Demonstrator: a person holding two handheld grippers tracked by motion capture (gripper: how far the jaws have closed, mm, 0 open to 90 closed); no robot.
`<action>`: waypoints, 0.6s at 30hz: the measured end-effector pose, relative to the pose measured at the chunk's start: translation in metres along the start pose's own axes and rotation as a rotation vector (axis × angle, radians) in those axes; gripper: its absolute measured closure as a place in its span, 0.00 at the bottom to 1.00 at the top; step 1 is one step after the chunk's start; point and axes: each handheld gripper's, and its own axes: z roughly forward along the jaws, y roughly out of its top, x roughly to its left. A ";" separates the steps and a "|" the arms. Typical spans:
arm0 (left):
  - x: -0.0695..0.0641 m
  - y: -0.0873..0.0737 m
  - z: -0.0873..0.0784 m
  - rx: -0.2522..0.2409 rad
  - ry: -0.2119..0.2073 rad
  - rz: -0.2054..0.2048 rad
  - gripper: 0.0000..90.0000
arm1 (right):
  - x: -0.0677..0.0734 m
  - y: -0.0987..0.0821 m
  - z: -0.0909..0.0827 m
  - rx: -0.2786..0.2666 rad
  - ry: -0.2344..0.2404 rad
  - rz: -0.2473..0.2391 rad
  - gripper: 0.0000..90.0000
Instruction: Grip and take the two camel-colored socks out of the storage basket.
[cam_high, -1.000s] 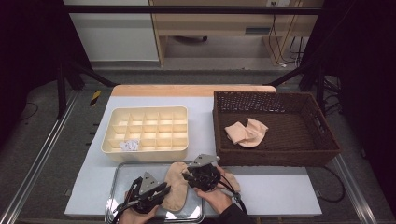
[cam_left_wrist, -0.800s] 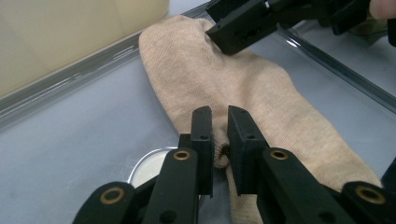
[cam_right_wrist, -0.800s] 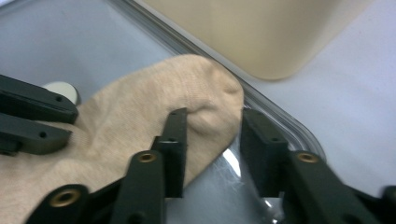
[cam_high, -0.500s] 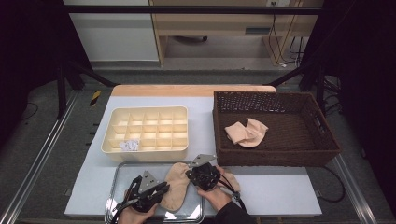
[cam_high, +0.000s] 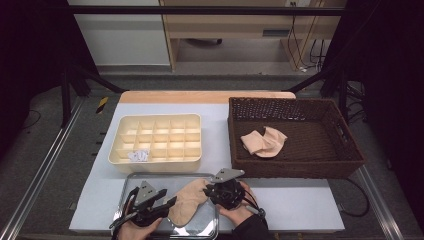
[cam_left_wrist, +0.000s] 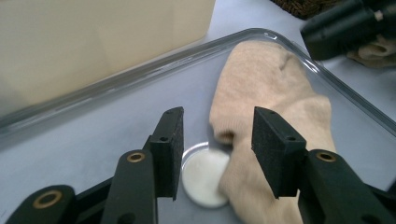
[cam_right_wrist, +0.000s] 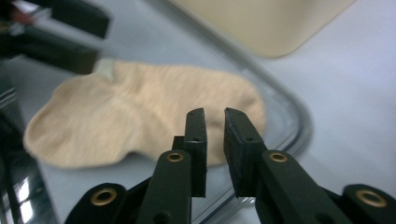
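Between pads of left gripper (cam_left_wrist: 217, 144): wide gap, jaws just opened further, cuff end of beige sock (cam_left_wrist: 266, 84) lying in that gap but not pressed, so nothing held. Just below the tips, a white round disc (cam_left_wrist: 205, 175), partly under the sock. At right gripper (cam_right_wrist: 215, 126): jaws also just opened, but only a narrow slit, empty; toe end of sock just beyond the tips, w/o contact as far as visible. Further out, sock flat on metal tray (cam_high: 150, 179) at near table edge, between both grippers. Behind tray, cream divider box (cam_high: 157, 140) w/ a small white item (cam_high: 138, 155) in one front compartment; to the right, brown wicker basket (cam_high: 295, 167) w/ a second sock (cam_high: 264, 141) inside. Step in hand, prob.: re-grip between two folds of the sock, both ends let go. Next move, likely: close left pads on cuff edge only, not on the disc; right pads wider first, then onto toe, lift and fold over w/o dragging the sock off the tray.
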 end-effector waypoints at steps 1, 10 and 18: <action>0.000 -0.003 -0.003 0.003 -0.001 -0.009 0.59 | -0.001 0.001 0.000 -0.006 -0.005 -0.002 0.85; -0.011 -0.013 0.004 0.089 0.003 0.030 0.77 | -0.007 0.000 0.024 0.048 -0.032 0.000 0.87; -0.011 -0.007 0.007 0.079 0.017 0.071 0.95 | -0.004 0.000 0.013 0.070 -0.014 -0.021 0.97</action>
